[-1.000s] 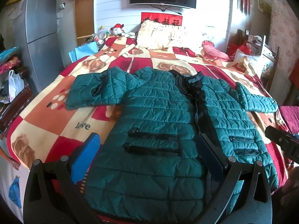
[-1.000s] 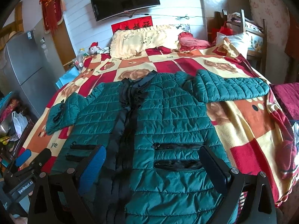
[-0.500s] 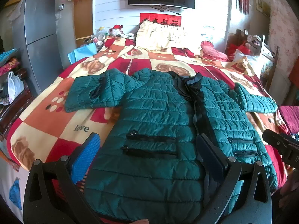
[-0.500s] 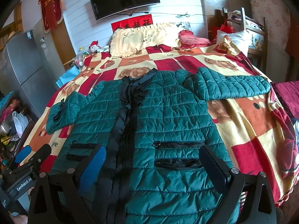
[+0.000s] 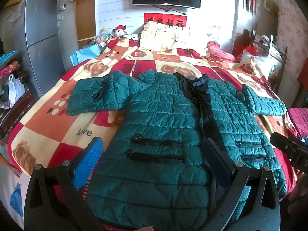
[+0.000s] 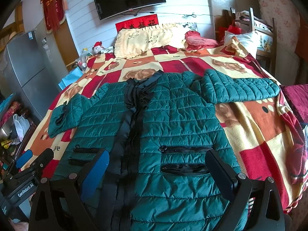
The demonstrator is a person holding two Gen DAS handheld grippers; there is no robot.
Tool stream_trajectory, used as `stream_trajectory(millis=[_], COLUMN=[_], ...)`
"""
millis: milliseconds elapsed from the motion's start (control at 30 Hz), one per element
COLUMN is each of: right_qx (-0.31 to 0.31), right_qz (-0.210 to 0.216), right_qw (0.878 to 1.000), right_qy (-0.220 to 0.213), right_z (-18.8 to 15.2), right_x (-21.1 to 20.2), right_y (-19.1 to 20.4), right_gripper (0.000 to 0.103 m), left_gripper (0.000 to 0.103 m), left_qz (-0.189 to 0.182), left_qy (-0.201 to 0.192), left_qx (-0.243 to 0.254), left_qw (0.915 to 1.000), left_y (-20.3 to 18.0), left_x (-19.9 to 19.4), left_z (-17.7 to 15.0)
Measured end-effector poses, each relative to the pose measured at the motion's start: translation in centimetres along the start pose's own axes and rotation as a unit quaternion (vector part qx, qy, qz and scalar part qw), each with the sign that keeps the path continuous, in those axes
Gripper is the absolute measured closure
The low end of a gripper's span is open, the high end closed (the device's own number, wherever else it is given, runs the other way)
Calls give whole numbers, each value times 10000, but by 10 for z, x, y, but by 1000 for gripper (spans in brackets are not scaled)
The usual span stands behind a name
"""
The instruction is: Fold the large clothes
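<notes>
A large green quilted jacket [image 5: 163, 127] lies flat, front up, on the bed, with a black zip band down its middle and both sleeves spread out to the sides. It also shows in the right wrist view [image 6: 173, 127]. My left gripper [image 5: 152, 154] is open and empty above the jacket's left half near the hem. My right gripper [image 6: 156, 165] is open and empty above the jacket's right half near the hem. The left gripper also shows at the lower left of the right wrist view [image 6: 27, 165].
The bed has a red, orange and cream checked blanket [image 5: 57, 119]. A cream pillow [image 5: 163, 38] and a pink cushion [image 5: 219, 53] lie at its head. A grey fridge [image 5: 38, 38] stands on the left. A chair with clutter [image 6: 256, 30] stands at the right.
Both grippers have drawn back a little toward the foot of the bed. The jacket has not moved. Both stay open.
</notes>
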State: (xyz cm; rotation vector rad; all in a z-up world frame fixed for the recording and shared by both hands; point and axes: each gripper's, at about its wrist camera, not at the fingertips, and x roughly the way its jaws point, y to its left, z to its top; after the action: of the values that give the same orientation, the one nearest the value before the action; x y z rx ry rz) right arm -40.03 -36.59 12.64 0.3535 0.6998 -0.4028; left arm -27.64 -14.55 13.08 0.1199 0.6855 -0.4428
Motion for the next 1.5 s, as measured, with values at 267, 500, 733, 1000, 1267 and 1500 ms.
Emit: stream_trajectory(millis=[267, 500, 733, 1000, 1267, 1500], right_qx=[-48, -92, -130, -174, -302, -418], right_qz=[-33, 12, 19, 81, 171, 196], right_qw=[10000, 9999, 9996, 9989, 9984, 9981], right_qy=[11, 106, 250, 433, 451, 417], right_z=[1, 9, 22, 40, 66, 90], right_x=[4, 19, 40, 66, 91, 119], right_y=[1, 2, 6, 11, 22, 30], right_gripper=[4, 4, 4, 4, 4, 4], left_gripper=[1, 1, 0, 1, 1, 0], left_qz=[18, -36, -30, 0, 103, 232], left_qy=[19, 151, 217, 247, 359, 398], left_qx=[18, 50, 77, 76, 5, 6], left_qw=[10000, 9999, 9997, 9997, 9993, 9989], left_y=[-1, 0, -2, -4, 1, 7], left_x=[1, 16, 31, 53, 81, 105], left_z=[-1, 2, 12, 29, 49, 62])
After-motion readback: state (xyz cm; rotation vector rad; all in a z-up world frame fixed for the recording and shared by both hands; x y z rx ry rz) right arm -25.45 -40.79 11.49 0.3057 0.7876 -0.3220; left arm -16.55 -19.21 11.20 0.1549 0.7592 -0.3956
